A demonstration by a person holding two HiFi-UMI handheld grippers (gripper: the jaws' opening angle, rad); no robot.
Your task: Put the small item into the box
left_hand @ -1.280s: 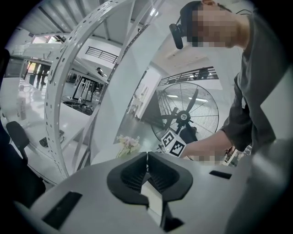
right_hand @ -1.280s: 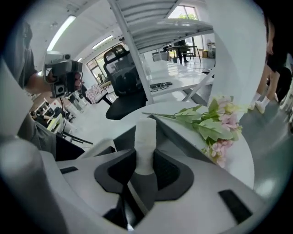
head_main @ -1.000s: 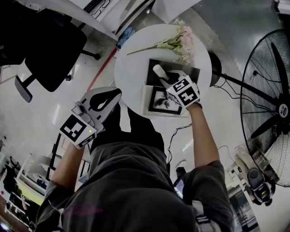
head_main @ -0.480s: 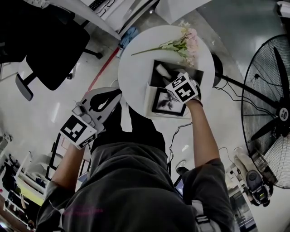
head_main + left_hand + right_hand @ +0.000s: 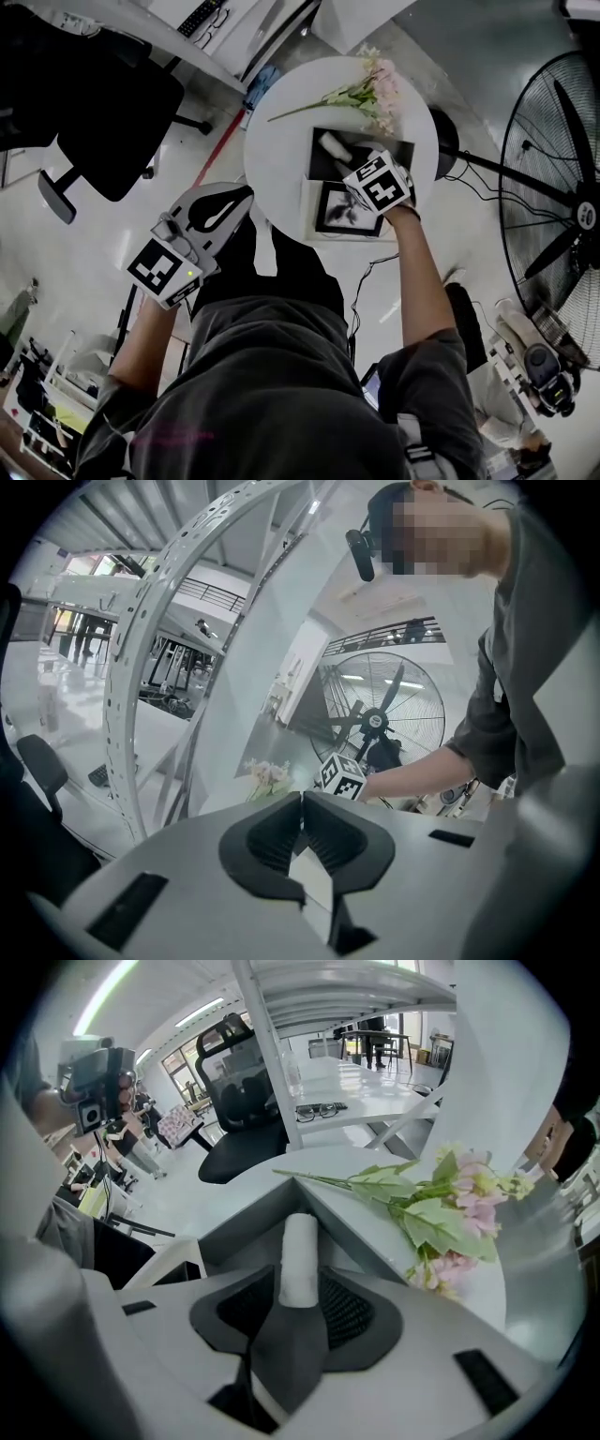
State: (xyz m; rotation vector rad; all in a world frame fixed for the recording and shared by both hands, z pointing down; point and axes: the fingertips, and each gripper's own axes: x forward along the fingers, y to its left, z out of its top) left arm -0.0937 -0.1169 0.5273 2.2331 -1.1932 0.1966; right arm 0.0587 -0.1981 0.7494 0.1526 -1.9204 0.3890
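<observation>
Right gripper view looks along the right gripper (image 5: 300, 1288), whose dark ribbed jaws are spread wide and opening further. A small white cylinder-shaped item (image 5: 301, 1251) lies lengthwise between them. As far as this view shows, the pads stand just off its sides and do not pinch it. The item rests inside the dark grey open-topped box (image 5: 234, 1227), pointing toward the box's far corner.

From the head view, the right gripper (image 5: 354, 171) reaches over the box (image 5: 398, 155), which sits on the round white table (image 5: 277, 150). The white item (image 5: 330, 145) lies in the box's left part. Just beside the box, on the person's side, lies a flat white-rimmed panel with a dark patterned face (image 5: 307, 202).

A spray of pale pink artificial flowers with green leaves (image 5: 370, 89) lies on the table beyond the box, close to its far edge but apart from the gripper.

The left gripper (image 5: 242, 194) is held off the table, near its edge. In the left gripper view its jaws (image 5: 302, 799) are pressed together at the tips with nothing between them.

A large black standing fan (image 5: 553, 159) is to the right of the table, and a black office chair (image 5: 103, 112) is to the left. Both stand well apart from the table.
</observation>
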